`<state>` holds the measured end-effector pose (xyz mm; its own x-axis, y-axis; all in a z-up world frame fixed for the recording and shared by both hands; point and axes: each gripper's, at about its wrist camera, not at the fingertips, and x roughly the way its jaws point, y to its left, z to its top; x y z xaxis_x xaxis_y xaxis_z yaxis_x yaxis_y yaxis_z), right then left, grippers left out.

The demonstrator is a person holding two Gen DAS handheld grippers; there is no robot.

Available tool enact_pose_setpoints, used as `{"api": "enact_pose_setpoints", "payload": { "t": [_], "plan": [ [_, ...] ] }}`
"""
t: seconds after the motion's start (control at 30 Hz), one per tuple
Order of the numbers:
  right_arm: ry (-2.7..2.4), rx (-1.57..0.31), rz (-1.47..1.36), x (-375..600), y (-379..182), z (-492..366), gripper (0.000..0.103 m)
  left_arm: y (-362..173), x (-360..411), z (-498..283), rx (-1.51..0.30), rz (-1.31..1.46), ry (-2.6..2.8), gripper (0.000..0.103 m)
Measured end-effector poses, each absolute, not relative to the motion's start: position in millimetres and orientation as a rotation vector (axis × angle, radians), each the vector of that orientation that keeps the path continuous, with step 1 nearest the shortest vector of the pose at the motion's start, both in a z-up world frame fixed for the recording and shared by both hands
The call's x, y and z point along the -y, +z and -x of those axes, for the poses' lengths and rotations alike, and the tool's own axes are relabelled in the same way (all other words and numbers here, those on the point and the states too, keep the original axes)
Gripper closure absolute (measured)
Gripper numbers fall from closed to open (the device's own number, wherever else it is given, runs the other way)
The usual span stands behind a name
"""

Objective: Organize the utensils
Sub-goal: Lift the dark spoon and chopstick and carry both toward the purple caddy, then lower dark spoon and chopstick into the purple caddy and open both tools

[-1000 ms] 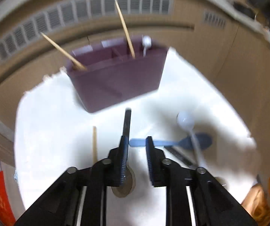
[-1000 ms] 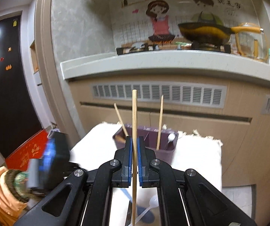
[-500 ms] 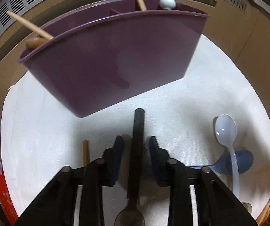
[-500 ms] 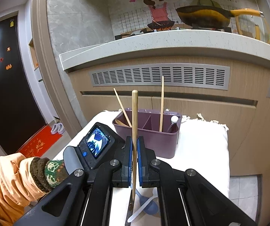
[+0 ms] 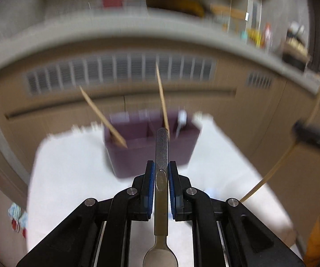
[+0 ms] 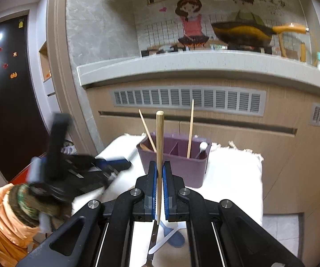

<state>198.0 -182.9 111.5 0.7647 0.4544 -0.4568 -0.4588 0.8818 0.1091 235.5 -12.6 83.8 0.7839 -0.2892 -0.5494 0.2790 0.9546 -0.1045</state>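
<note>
My left gripper (image 5: pixel 161 166) has a metal spoon (image 5: pixel 161 146) by the handle, its jaws closing and the blue pads pressing both sides. The spoon hangs above the white cloth (image 5: pixel 70 173), handle pointing at the purple caddy (image 5: pixel 137 158). That caddy holds two wooden chopsticks (image 5: pixel 103 118) and a white spoon (image 5: pixel 181 120). My right gripper (image 6: pixel 159 169) is shut on an upright wooden chopstick (image 6: pixel 159 138), short of the caddy (image 6: pixel 182 171). The left gripper (image 6: pixel 120 165) shows blurred at the left of the right wrist view.
A blue spoon (image 6: pixel 175 238) and a white plastic spoon (image 6: pixel 160 244) lie on the cloth under my right gripper. A beige counter front with a vent grille (image 6: pixel 186 99) stands close behind the caddy. An orange sleeve (image 6: pixel 1 222) fills the lower left.
My left gripper closed on the metal spoon's handle and lifted it off the cloth, backing away from the caddy. The right gripper kept its chopstick and barely shifted.
</note>
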Motion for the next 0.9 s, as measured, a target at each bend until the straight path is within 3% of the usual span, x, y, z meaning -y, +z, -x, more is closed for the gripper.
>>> {"api": "enact_pose_setpoints", "payload": {
  "t": [0.17, 0.3, 0.47, 0.63, 0.9],
  "plan": [
    [0.460, -0.378, 0.040, 179, 158, -199, 0.098, 171, -5, -226, -0.321, 0.067, -0.296, 0.091],
    [0.410, -0.274, 0.071, 173, 205, -212, 0.098, 206, -2, -240, -0.161, 0.086, -0.315, 0.091],
    [0.382, -0.222, 0.067, 171, 231, -239, 0.098, 221, 2, -263, -0.088, 0.073, -0.307, 0.091],
    [0.386, -0.234, 0.065, 169, 222, -277, 0.098, 212, -4, -312, -0.061, 0.121, -0.292, 0.091],
    [0.390, -0.392, 0.081, 156, 156, -352, 0.097, 135, -15, -397, -0.180, 0.236, -0.263, 0.091]
  ]
}}
